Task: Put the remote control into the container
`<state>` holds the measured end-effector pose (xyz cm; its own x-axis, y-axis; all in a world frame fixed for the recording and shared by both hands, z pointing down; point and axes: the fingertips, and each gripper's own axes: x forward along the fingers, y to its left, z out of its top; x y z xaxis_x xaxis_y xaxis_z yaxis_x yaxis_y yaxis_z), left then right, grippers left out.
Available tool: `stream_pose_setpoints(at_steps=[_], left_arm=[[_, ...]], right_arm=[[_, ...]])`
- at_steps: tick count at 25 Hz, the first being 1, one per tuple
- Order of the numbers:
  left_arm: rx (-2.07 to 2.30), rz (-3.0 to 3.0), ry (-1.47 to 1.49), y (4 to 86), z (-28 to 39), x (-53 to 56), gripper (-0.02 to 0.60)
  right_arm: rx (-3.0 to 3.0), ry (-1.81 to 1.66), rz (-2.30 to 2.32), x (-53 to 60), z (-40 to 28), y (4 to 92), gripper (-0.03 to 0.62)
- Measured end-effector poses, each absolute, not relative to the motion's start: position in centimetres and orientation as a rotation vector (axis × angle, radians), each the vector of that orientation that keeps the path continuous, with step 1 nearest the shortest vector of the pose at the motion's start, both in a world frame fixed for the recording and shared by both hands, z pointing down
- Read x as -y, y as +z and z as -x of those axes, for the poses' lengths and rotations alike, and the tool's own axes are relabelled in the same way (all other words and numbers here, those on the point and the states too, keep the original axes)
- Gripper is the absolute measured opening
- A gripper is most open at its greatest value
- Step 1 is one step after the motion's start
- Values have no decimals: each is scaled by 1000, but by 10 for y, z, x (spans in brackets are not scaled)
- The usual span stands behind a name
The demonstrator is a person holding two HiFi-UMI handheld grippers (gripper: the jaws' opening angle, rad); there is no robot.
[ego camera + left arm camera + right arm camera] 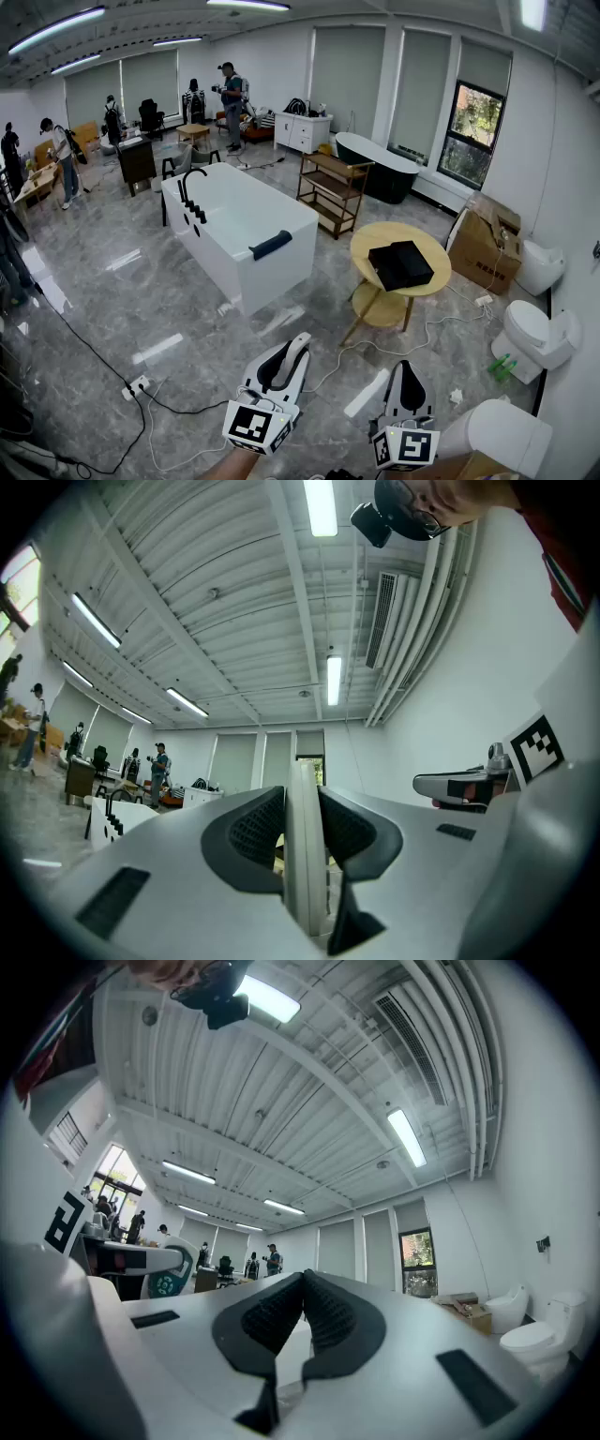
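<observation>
You're in the carrying step. Your left gripper (286, 361) is clamped on the remote control (301, 855). In the left gripper view it stands edge-on as a slim pale slab, with a ribbed pad pressed against each side. Your right gripper (405, 370) holds nothing and its pads are closed together.

The likely container is the black box (400, 264) on the round table (375, 239), well ahead of you and off to the right. Nothing has gone into it yet. From here I can't tell whether the top of the box is open, so check that as you get near.

For the next move, walk to the table and bring the left gripper over the box. Tip the remote down so its length fits inside the walls, and open the jaws only once it is low inside. Keep the right gripper free in case the box needs steadying or a lid has to be moved.

The bathtub (239, 225) stands to the left of your way, and a wooden shelf (333, 192) stands beyond it. A cable (412, 333) runs across the floor between you and the table, so step over it. A toilet (534, 333) and a cardboard box (483, 246) crowd the far right side of the table, which leaves the near side as the easier approach. The people (230, 89) at the back of the room are well clear of you.
</observation>
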<state>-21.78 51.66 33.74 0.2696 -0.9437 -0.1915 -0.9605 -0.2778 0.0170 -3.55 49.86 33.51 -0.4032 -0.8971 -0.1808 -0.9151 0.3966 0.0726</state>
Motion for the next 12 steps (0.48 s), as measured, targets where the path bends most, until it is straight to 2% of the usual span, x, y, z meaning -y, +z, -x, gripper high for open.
stream_pose_setpoints(at_steps=[12], left_arm=[[-1860, 2407, 231, 343, 144, -463, 110]], right_arm=[[-2512, 236, 1651, -444, -29, 341, 20]])
